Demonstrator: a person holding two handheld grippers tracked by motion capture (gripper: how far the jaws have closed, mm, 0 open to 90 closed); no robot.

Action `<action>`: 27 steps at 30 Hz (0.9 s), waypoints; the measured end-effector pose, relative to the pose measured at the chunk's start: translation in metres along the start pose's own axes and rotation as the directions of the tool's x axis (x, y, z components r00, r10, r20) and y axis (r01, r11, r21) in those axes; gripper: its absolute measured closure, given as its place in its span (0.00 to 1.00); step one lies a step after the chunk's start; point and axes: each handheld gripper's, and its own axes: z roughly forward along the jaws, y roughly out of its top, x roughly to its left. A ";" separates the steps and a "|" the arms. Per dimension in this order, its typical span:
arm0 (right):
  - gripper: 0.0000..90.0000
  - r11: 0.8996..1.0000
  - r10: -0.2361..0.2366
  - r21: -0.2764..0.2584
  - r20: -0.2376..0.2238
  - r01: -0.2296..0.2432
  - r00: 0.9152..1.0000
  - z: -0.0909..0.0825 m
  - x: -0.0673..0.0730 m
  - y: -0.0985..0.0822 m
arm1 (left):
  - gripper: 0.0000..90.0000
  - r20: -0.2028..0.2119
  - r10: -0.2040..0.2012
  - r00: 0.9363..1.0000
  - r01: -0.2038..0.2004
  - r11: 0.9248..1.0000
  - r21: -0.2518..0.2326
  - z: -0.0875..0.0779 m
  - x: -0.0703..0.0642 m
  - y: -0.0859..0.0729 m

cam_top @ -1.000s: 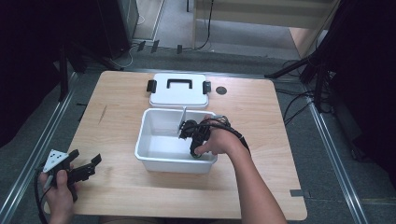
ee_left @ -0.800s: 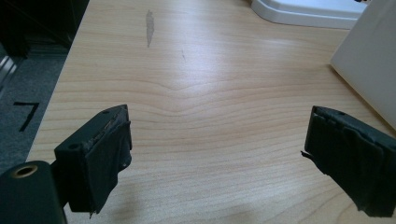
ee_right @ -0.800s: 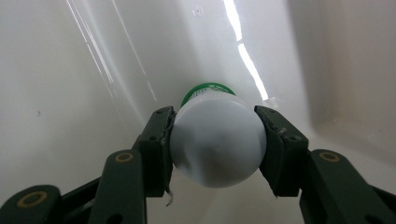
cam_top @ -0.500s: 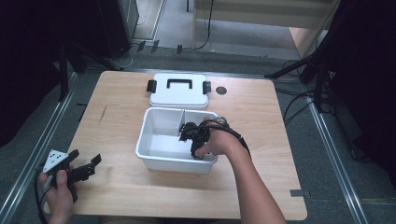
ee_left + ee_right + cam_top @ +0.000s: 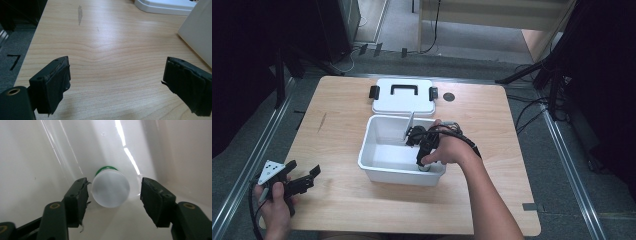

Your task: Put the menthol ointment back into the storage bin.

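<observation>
1. My right claw sits down inside the white rectangular plastic bin on the wooden counter. Its jaws have just been opening, and they now stand partly apart with a small white cylindrical bottle with a green band between them.

2. The bottle's pale round end faces the right gripper camera. The left pad looks very near or just brushing its side, while the right pad stands clear with a gap, so I judge the bottle released, not gripped.

3. Risk: the bottle lies on its side on the smooth bin floor, so it could roll if a pad nudges it as I pull out.

4. Risk: lifting the claw askew might catch the bin wall, which is close by, and shift the bin.

5. My left claw is wide open and empty, low over bare counter, with the bin's outer wall at its right. The white lid with a black handle lies behind the bin.
</observation>
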 end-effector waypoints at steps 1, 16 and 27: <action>0.43 1.000 0.000 -0.004 0.006 0.000 1.000 -0.003 -0.001 -0.001 | 0.09 0.000 -0.001 1.000 0.001 1.000 0.000 0.000 0.000 0.000; 0.31 0.993 0.064 -0.102 0.033 -0.061 0.997 -0.073 -0.006 -0.029 | 0.09 -0.001 0.007 1.000 -0.007 1.000 0.003 0.000 -0.001 0.000; 0.14 0.983 0.166 -0.095 0.094 -0.158 0.982 -0.106 -0.013 -0.074 | 0.09 -0.003 0.002 1.000 -0.002 1.000 0.003 0.000 0.000 0.000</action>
